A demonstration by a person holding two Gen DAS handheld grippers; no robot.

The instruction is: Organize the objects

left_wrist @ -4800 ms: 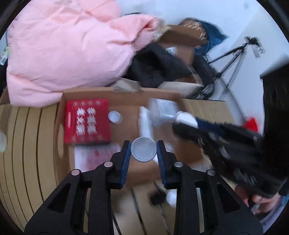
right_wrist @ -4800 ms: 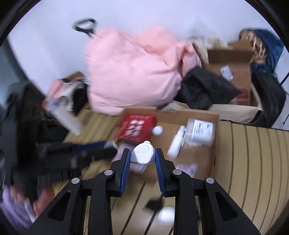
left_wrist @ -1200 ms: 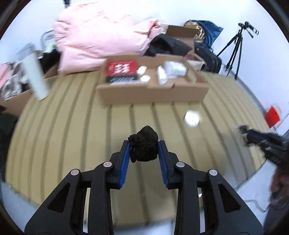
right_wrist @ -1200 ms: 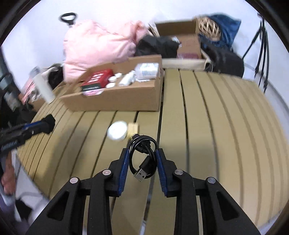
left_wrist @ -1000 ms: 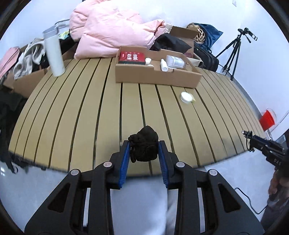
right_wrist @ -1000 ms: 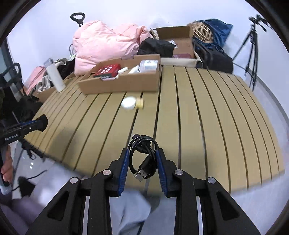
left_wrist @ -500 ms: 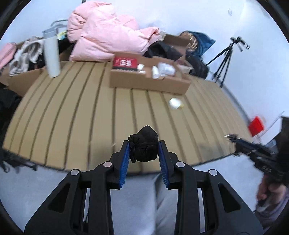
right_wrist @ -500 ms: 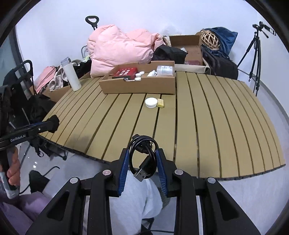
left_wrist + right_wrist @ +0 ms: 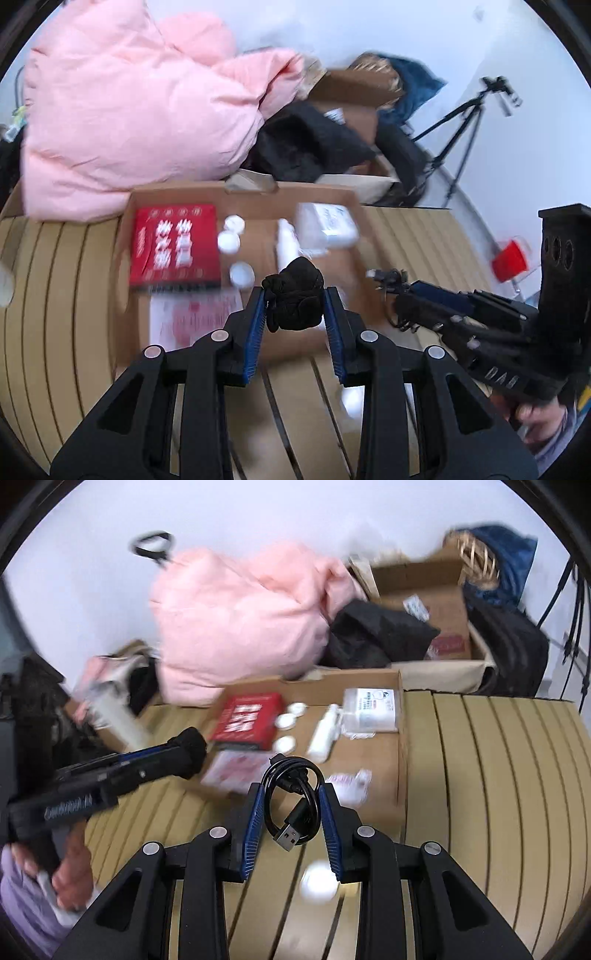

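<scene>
My left gripper (image 9: 294, 304) is shut on a bunched black cloth (image 9: 295, 295), held above the near part of the shallow cardboard box (image 9: 173, 194). My right gripper (image 9: 291, 805) is shut on a coiled black USB cable (image 9: 293, 805), just over the box's (image 9: 400, 760) front edge. Inside the box lie a red packet (image 9: 173, 245), three small white round lids (image 9: 229, 242), a white bottle (image 9: 323, 734) and a white wipes pack (image 9: 371, 709). A white round lid (image 9: 318, 884) sits on the slatted table (image 9: 498, 794) under my right gripper. Each gripper shows in the other's view.
A pink padded jacket (image 9: 129, 110), black clothing (image 9: 306, 147) and an open brown carton (image 9: 432, 602) crowd the far side behind the box. A tripod (image 9: 461, 125) stands at the right, a red cup (image 9: 511, 256) beyond the table. A person's hand (image 9: 70, 875) grips the left tool.
Both grippers have swept forward from beyond the table's near edge to the cardboard box, each still holding its load. The box now fills the middle of both views.
</scene>
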